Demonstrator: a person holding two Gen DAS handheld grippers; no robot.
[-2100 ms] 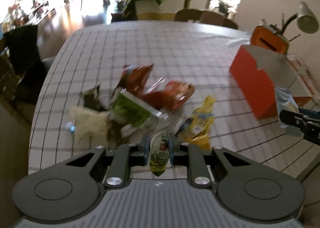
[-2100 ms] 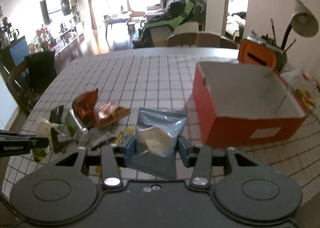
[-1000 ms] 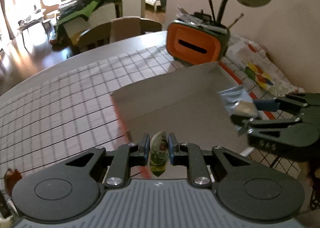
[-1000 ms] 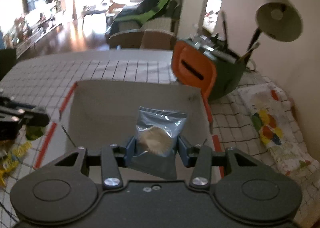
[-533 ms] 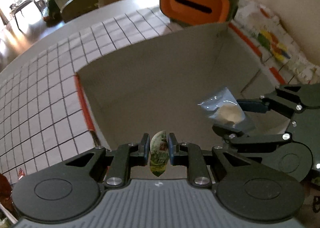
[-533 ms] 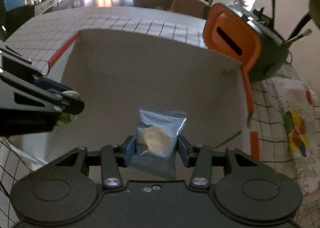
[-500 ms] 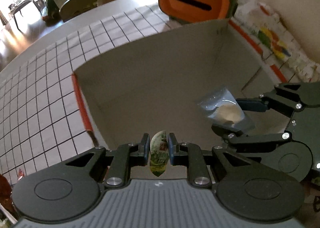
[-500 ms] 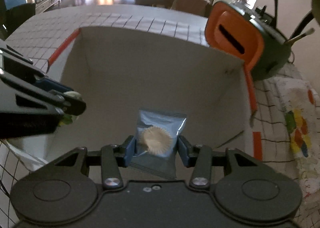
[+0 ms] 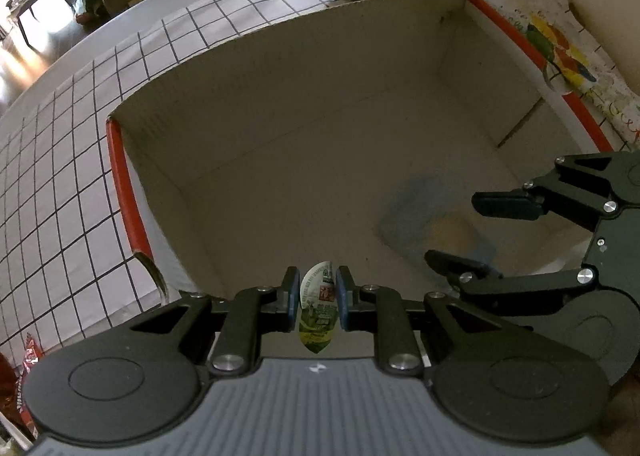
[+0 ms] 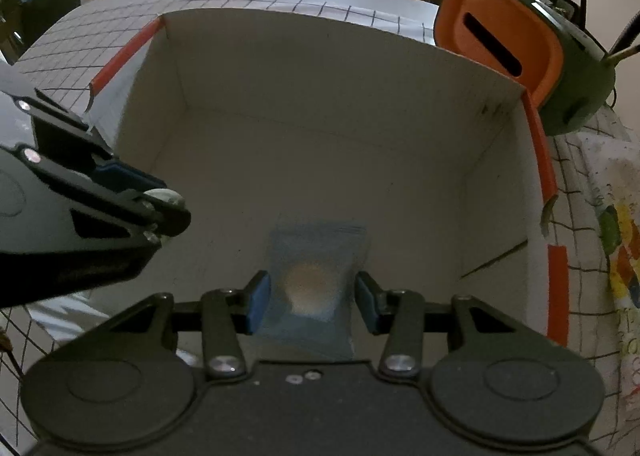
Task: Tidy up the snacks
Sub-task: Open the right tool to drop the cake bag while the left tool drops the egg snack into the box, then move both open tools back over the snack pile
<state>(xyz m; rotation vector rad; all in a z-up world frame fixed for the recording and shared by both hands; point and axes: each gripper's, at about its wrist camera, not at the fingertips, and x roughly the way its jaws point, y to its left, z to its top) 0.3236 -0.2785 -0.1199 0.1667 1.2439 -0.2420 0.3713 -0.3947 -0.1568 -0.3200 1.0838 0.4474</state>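
Green packet (image 9: 318,312) is pinched by the jaws of the left gripper (image 9: 318,288), bottom middle, over the box (image 9: 320,76), while a blurry blue packet (image 10: 320,248) sits between the half-open jaws of the right gripper (image 10: 312,296), held or loose I cannot tell, and grippers this close might bump.

The box (image 9: 304,128) is matt, unprinted cardboard inside (orange outer faces), the green packet (image 9: 319,306) glossy printed film, the gripper fingers (image 9: 504,205) matt black plastic with bright metal screws.
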